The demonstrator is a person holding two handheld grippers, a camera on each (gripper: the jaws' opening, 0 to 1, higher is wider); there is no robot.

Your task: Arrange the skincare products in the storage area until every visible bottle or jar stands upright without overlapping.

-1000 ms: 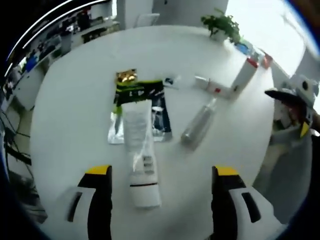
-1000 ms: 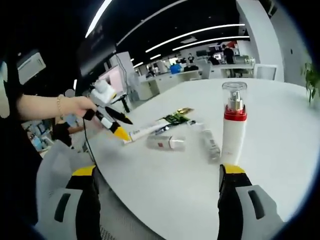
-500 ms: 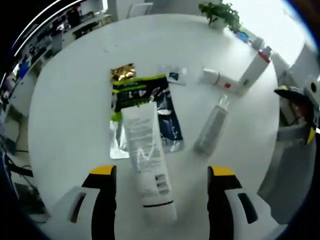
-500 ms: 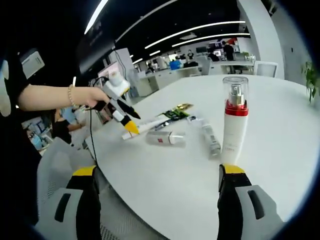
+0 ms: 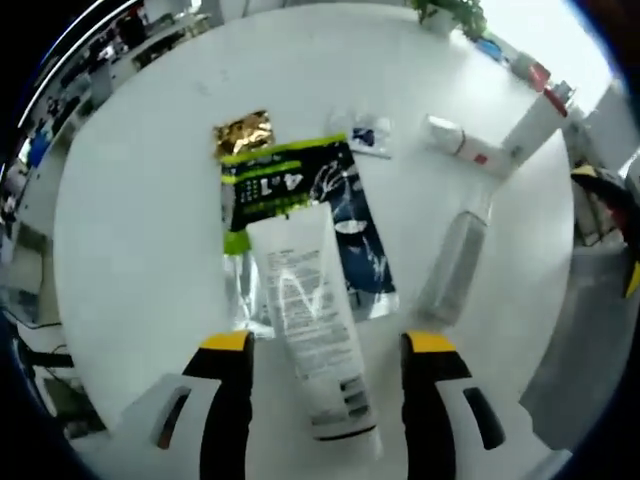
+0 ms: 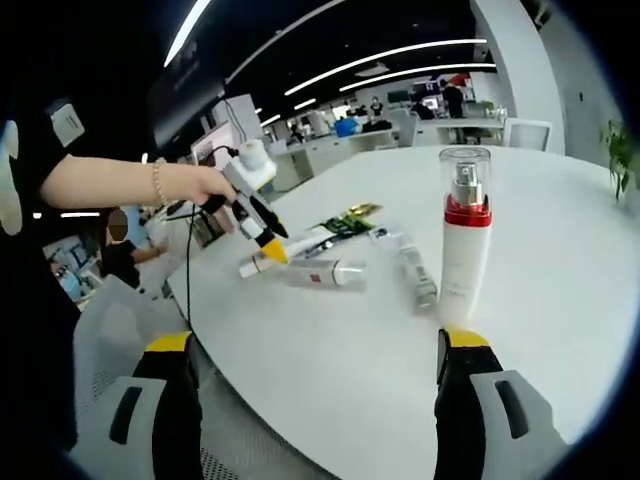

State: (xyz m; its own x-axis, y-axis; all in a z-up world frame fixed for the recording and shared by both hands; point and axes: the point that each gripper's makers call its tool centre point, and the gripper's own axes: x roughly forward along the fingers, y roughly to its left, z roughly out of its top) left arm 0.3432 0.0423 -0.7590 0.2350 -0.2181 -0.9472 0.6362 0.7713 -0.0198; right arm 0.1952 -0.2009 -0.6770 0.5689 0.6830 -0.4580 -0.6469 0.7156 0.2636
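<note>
Only the pump bottle (image 6: 462,255) stands; my left tool (image 5: 325,350), open and empty, straddles the flat tube (image 5: 308,320) at lower centre (clear bottle (image 5: 455,265) also down), right tool (image 6: 312,345) open, idle.

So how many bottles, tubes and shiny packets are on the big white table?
Bottles: 2, a standing white pump bottle and a lying clear bottle
Tubes: 2, a big white tube and a small white tube
Packets: 4, green-black, gold, silver, small white-blue
Total: 8

potted plant (image 5: 452,14) at table's (image 5: 140,210) far edge — office desks (image 6: 340,150) beyond, ceiling light strips (image 6: 400,55).
</note>
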